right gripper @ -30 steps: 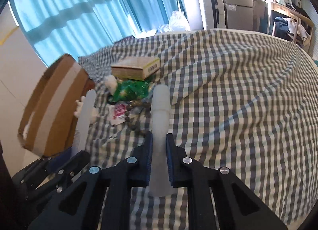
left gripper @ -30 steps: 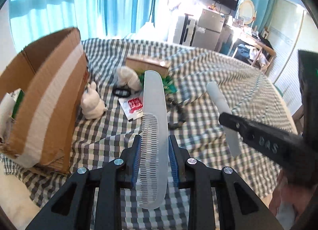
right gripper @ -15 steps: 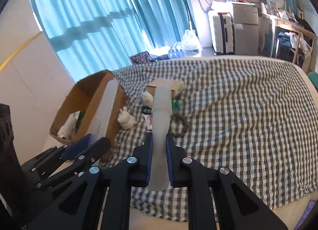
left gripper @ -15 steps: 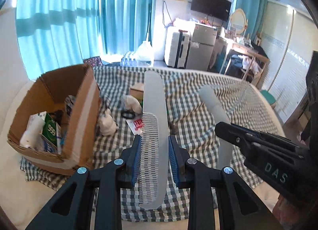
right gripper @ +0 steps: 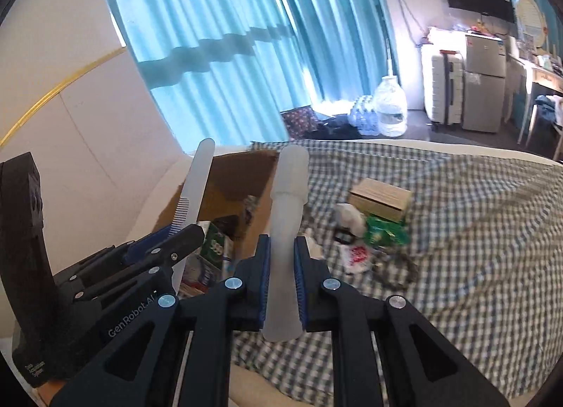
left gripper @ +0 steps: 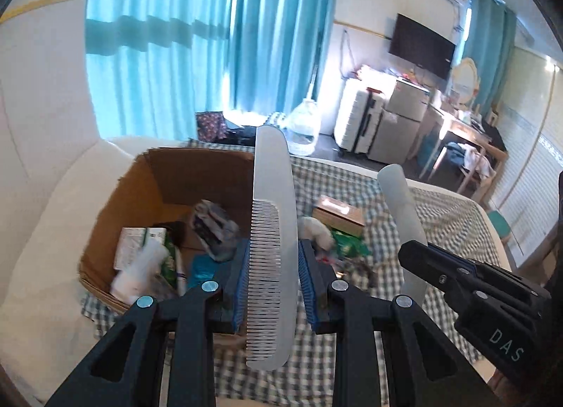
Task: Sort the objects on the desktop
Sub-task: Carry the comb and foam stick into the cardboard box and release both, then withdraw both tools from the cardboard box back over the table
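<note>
My left gripper (left gripper: 272, 284) is shut on a long translucent white comb (left gripper: 271, 217) held upright above the near edge of the open cardboard box (left gripper: 116, 210). My right gripper (right gripper: 282, 280) is shut on a frosted white comb case (right gripper: 286, 217), held to the right of the comb. The case also shows in the left wrist view (left gripper: 404, 217), and the comb in the right wrist view (right gripper: 195, 189). The box (right gripper: 232, 178) holds several packets and cartons.
On the checked tablecloth (right gripper: 475, 248) right of the box lie a small wooden box (right gripper: 381, 197), a green packet (right gripper: 385, 231), a white plush toy (right gripper: 346, 215), a red-and-white sachet (right gripper: 357, 255) and a bead string (right gripper: 397, 266). Suitcases, fridge and water jug stand behind.
Both grippers have risen and pulled back from the table, still holding comb and case. The view has swung left, so the box's inside now shows below the comb.
</note>
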The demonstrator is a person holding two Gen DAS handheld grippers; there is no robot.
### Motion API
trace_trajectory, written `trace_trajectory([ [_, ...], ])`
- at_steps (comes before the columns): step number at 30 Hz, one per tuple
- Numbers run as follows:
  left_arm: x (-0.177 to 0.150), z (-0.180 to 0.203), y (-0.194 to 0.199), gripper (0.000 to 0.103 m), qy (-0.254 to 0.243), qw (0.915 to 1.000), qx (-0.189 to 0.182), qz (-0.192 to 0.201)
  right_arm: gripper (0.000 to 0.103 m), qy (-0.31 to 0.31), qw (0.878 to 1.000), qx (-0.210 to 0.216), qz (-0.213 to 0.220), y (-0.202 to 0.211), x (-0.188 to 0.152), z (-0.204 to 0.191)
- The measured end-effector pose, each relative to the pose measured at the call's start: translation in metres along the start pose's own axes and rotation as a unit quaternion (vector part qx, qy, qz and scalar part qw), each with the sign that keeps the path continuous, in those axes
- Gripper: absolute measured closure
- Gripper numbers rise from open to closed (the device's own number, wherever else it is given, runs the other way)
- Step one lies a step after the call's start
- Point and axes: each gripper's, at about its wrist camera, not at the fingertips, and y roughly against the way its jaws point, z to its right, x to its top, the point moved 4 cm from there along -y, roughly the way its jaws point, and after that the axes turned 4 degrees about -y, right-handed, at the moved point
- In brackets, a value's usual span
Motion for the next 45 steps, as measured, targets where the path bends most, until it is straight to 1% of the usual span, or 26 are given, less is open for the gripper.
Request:
trace_trajectory([
  [3,0.006,-0.036,-0.012,0.076,0.020,0.9996,0.020,-0.003,0.091,0.010,1.000,0.015,-0.008,-0.028,0.007,-0.024],
  [5,0.007,-0.056,-0.025,0.076,0.027,0.9991,0.032,-0.012,0.091,0.016,0.999,0.029,-0.017,-0.050,0.011,-0.039],
  [7,0.003,-0.076,-0.042,0.076,0.028,0.9981,0.049,-0.026,0.091,0.020,0.999,0.039,-0.029,-0.072,0.011,-0.050],
  [10,-0.005,-0.097,-0.062,0.076,0.036,0.9969,0.056,-0.042,0.091,0.026,0.997,0.050,-0.048,-0.101,0.005,-0.060],
  [15,-0.019,-0.118,-0.089,0.076,0.044,0.9949,0.068,-0.061,0.091,0.022,0.996,0.052,-0.075,-0.145,-0.001,-0.066],
  [17,-0.022,-0.122,-0.096,0.076,0.047,0.9946,0.065,-0.065,0.091,0.030,0.996,0.040,-0.077,-0.157,-0.002,-0.068],
  [22,-0.031,-0.126,-0.109,0.076,0.047,0.9942,0.067,-0.070,0.083,0.023,0.996,0.041,-0.077,-0.172,0.003,-0.066],
  [23,-0.032,-0.127,-0.111,0.075,0.046,0.9939,0.071,-0.071,0.082,0.019,0.996,0.042,-0.074,-0.173,0.006,-0.065],
  [24,-0.033,-0.126,-0.112,0.070,0.046,0.9935,0.073,-0.073,0.074,0.016,0.996,0.046,-0.072,-0.174,0.009,-0.065],
  [25,-0.035,-0.125,-0.113,0.061,0.048,0.9930,0.074,-0.079,0.059,0.014,0.997,0.044,-0.065,-0.173,0.011,-0.064],
  [26,-0.037,-0.126,-0.116,0.036,0.051,0.9919,0.075,-0.089,0.049,0.012,0.998,0.037,-0.055,-0.170,0.013,-0.062],
  [27,-0.038,-0.126,-0.118,0.019,0.054,0.9906,0.082,-0.096,0.033,0.010,0.998,0.032,-0.045,-0.167,0.016,-0.060],
  [28,-0.040,-0.128,-0.117,0.018,0.057,0.9896,0.091,-0.096,0.031,0.004,0.999,0.032,-0.033,-0.163,0.018,-0.058],
  [30,-0.043,-0.130,-0.113,0.016,0.061,0.9886,0.103,-0.092,0.031,-0.007,0.999,0.040,-0.018,-0.153,0.023,-0.053],
  [32,-0.046,-0.131,-0.109,0.015,0.067,0.9866,0.111,-0.099,0.031,-0.013,0.999,0.031,-0.004,-0.141,0.025,-0.045],
  [34,-0.048,-0.131,-0.102,0.015,0.074,0.9860,0.111,-0.099,0.031,-0.017,1.000,0.023,0.008,-0.125,0.024,-0.033],
  [36,-0.048,-0.126,-0.091,0.015,0.069,0.9874,0.109,-0.092,0.031,-0.020,1.000,0.016,0.018,-0.110,0.023,-0.023],
  [38,-0.047,-0.115,-0.079,0.015,0.061,0.9887,0.109,-0.083,0.031,-0.013,1.000,0.001,0.027,-0.088,0.019,-0.007],
  [40,-0.042,-0.098,-0.066,0.014,0.060,0.9906,0.102,-0.070,0.031,-0.010,0.999,-0.027,0.039,-0.064,0.014,0.012],
  [44,-0.041,-0.063,-0.044,0.002,0.047,0.9943,0.083,-0.047,0.031,-0.040,0.996,-0.054,0.059,-0.016,0.005,0.048],
  [45,-0.042,-0.053,-0.039,0.002,0.041,0.9951,0.079,-0.044,0.031,-0.044,0.995,-0.064,0.066,-0.004,0.003,0.056],
])
